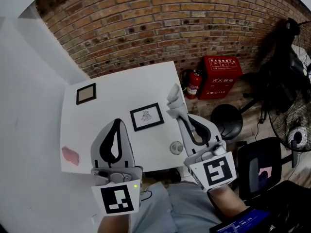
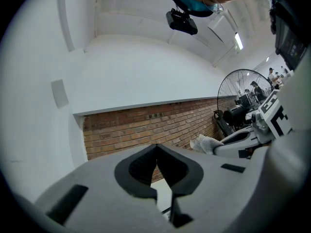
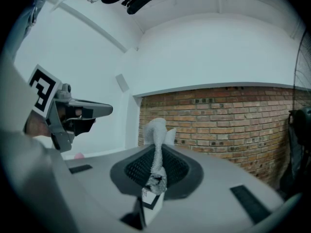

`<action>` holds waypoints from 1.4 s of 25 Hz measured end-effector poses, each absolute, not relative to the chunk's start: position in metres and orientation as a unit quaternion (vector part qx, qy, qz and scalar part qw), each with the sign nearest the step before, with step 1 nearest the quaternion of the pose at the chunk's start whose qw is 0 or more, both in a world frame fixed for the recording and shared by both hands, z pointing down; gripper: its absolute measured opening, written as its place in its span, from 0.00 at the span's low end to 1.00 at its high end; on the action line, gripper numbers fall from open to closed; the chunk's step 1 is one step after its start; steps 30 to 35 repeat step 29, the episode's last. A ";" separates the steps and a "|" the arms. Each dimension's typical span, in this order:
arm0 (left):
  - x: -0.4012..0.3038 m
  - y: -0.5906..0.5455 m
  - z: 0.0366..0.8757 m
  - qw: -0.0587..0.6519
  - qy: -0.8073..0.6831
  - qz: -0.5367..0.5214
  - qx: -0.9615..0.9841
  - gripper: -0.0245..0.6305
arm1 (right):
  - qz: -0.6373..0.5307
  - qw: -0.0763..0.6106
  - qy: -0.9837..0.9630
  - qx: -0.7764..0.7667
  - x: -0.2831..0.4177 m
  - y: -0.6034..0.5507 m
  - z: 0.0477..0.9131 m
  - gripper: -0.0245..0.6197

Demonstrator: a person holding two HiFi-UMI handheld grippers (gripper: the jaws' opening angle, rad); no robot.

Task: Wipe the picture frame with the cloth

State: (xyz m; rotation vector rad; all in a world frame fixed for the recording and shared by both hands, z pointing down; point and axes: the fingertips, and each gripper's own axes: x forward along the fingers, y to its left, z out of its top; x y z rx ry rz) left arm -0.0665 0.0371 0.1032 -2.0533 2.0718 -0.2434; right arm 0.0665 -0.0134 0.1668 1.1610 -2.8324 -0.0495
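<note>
Room: white table point(image 1: 116, 89) by a brick wall point(image 1: 160, 23).
Right gripper point(image 1: 177, 111): clamped on cloth point(image 1: 174, 94).
Left gripper point(image 1: 116, 124): jaws together, empty.
Frame point(image 1: 146, 116): flat on the table, between both tips.
Handling: cloth limp; frame probably light and may slide, so brace its edge.
Views: right gripper view shows the pinch; only the head view shows the frame.

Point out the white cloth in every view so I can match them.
Head view: cloth right of centre, at the tip of the right tongs.
Left gripper view: cloth at right, midway down.
Right gripper view: cloth at centre, pinched in the right tongs.
Shared landmark: brick wall.
</note>
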 end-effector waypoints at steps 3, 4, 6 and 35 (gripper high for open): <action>-0.066 0.038 0.104 0.107 0.703 -0.084 -0.698 0.05 | -0.010 0.040 -0.925 0.378 0.066 -0.012 0.167 0.09; -0.065 0.038 0.103 0.107 0.703 -0.084 -0.698 0.05 | -0.015 0.040 -0.924 0.379 0.067 -0.013 0.167 0.09; -0.064 0.038 0.103 0.109 0.703 -0.083 -0.698 0.05 | -0.028 0.037 -0.924 0.380 0.068 -0.014 0.165 0.09; -0.061 0.035 0.103 0.110 0.700 -0.083 -0.701 0.05 | -0.019 0.042 -0.926 0.376 0.066 -0.012 0.166 0.09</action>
